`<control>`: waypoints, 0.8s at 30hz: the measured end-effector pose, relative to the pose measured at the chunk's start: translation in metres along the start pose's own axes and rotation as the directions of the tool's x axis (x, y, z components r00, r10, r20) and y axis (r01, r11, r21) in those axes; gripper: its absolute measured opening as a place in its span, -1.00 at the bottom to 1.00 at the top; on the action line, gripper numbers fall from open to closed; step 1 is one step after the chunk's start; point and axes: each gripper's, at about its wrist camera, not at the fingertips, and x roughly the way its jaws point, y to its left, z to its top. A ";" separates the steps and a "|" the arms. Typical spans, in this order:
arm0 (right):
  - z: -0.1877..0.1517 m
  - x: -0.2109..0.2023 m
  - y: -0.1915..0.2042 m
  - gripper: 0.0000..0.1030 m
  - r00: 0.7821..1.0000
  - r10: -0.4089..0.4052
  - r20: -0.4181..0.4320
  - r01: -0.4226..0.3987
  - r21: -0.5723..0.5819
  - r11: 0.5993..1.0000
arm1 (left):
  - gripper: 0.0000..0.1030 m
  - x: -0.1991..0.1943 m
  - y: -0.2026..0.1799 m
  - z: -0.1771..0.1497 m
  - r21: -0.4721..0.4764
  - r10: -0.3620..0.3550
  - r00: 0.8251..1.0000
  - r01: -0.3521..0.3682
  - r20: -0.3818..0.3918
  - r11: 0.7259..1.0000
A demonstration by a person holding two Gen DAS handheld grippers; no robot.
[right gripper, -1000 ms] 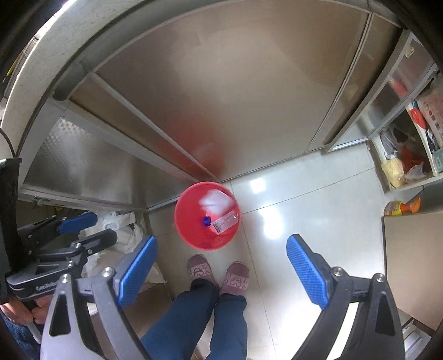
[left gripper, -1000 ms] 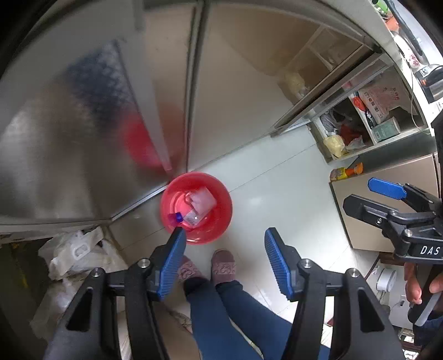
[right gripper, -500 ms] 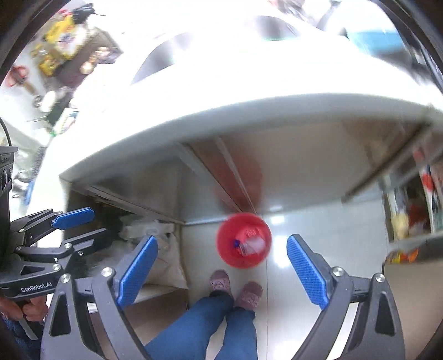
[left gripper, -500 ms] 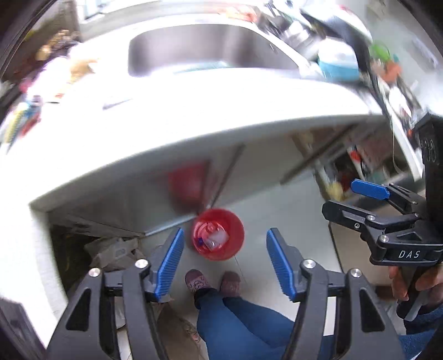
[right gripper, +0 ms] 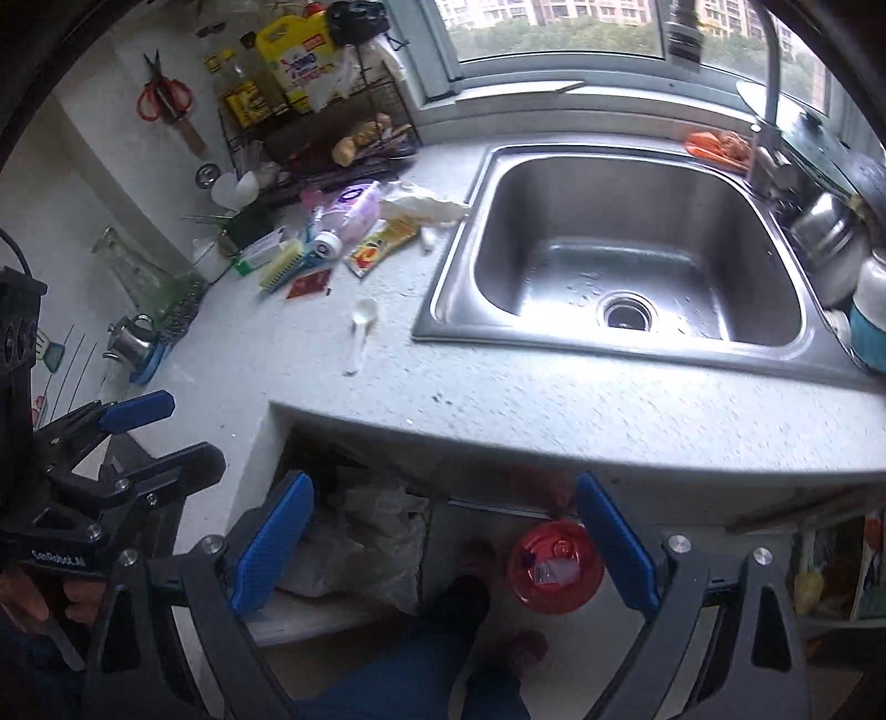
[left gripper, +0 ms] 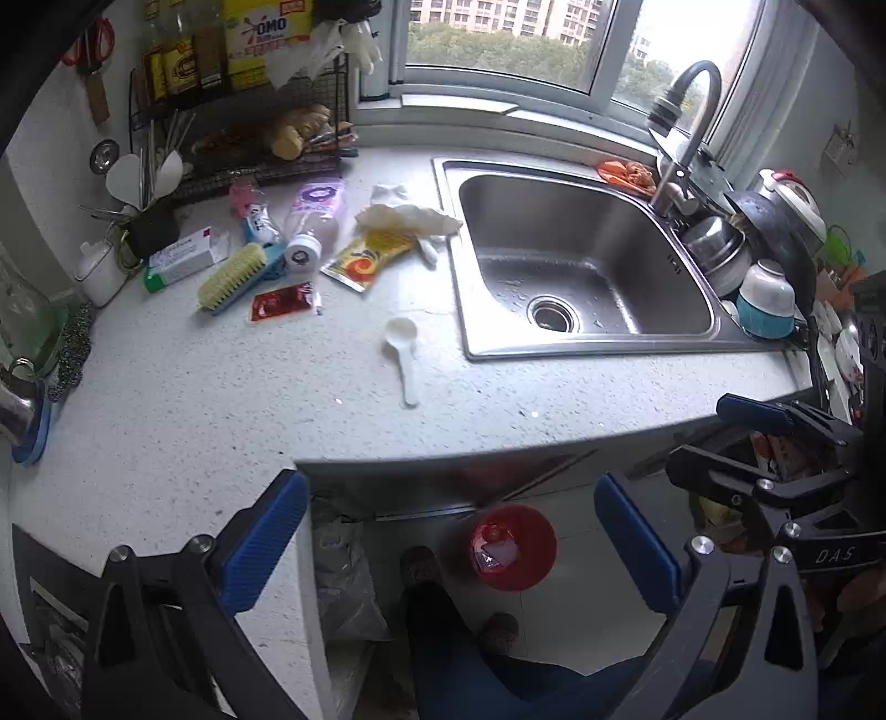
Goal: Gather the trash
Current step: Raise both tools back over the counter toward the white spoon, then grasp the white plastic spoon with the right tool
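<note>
L gripper (left gripper: 451, 545) fingers just opened wide, nothing btwn; R gripper (right gripper: 443, 545) wide, empty, marked "DAS". Red trash bin (left gripper: 514, 547) on floor below worktop (left gripper: 221, 399). Yellow "OMO" box (left gripper: 267, 41) on rack.

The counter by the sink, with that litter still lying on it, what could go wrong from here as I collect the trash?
The red sachet and yellow packet lie flat, so pads may slide over them. The scrub brush and white scoop sit close by and could be taken as trash. The red bin stands on the floor below the counter edge, so a drop could miss it.
</note>
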 end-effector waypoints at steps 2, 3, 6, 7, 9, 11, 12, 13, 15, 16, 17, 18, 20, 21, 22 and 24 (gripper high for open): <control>0.015 0.009 0.012 0.85 1.000 0.008 -0.001 -0.008 -0.020 1.000 | 1.00 0.001 0.019 0.010 -0.005 0.001 1.000 -0.001 0.001 1.000; 0.022 0.016 0.016 0.85 1.000 0.016 -0.005 -0.016 -0.024 1.000 | 1.00 0.003 0.025 0.013 -0.005 0.008 1.000 -0.008 -0.001 1.000; 0.045 0.043 0.035 0.85 0.999 0.027 -0.037 -0.028 -0.040 0.999 | 1.00 0.012 0.053 0.027 -0.009 0.029 1.000 -0.029 -0.012 1.000; 0.051 0.052 0.038 0.85 0.998 0.030 -0.049 -0.032 -0.042 0.999 | 1.00 0.016 0.062 0.031 -0.012 0.031 0.999 -0.031 -0.020 0.999; 0.063 0.069 0.045 0.85 0.996 0.049 -0.072 -0.053 -0.049 0.997 | 1.00 0.026 0.080 0.040 -0.023 0.044 0.998 -0.045 -0.038 0.999; 0.076 0.086 0.052 0.85 0.994 0.052 -0.092 -0.057 -0.056 0.997 | 1.00 0.034 0.095 0.046 -0.026 0.063 0.996 -0.065 -0.056 0.998; 0.082 0.095 0.056 0.85 0.993 0.058 -0.103 -0.064 -0.056 0.996 | 1.00 0.040 0.102 0.049 -0.028 0.074 0.995 -0.076 -0.066 0.997; 0.088 0.106 0.059 0.85 0.991 0.059 -0.118 -0.066 -0.056 0.996 | 1.00 0.044 0.109 0.052 -0.029 0.080 0.994 -0.082 -0.075 0.996; 0.098 0.123 0.064 0.85 0.988 0.058 -0.143 -0.068 -0.062 0.996 | 1.00 0.055 0.123 0.057 -0.040 0.081 0.992 -0.085 -0.096 0.996; 0.100 0.132 0.065 0.85 0.986 0.050 -0.157 -0.061 -0.066 0.996 | 1.00 0.059 0.128 0.058 -0.045 0.079 0.991 -0.084 -0.105 0.995; 0.102 0.138 0.067 0.84 0.985 0.048 -0.167 -0.061 -0.070 0.996 | 1.00 0.062 0.132 0.059 -0.049 0.079 0.990 -0.085 -0.114 0.995; 0.103 0.146 0.069 0.76 0.983 0.045 -0.180 -0.059 -0.075 0.995 | 1.00 0.068 0.137 0.060 -0.052 0.078 0.989 -0.085 -0.123 0.995; 0.105 0.162 0.071 0.63 0.977 0.036 -0.212 -0.054 -0.081 0.995 | 1.00 0.077 0.143 0.060 -0.055 0.082 0.986 -0.091 -0.143 0.994; 0.106 0.171 0.072 0.58 0.972 0.027 -0.234 -0.048 -0.084 0.995 | 1.00 0.080 0.145 0.061 -0.055 0.081 0.986 -0.090 -0.149 0.994; 0.106 0.176 0.072 0.56 0.968 0.026 -0.250 -0.049 -0.086 0.995 | 1.00 0.085 0.148 0.061 -0.056 0.075 0.985 -0.085 -0.157 0.995; 0.104 0.185 0.073 0.48 0.962 0.012 -0.274 -0.040 -0.099 0.994 | 1.00 0.091 0.150 0.062 -0.064 0.066 0.983 -0.078 -0.172 0.995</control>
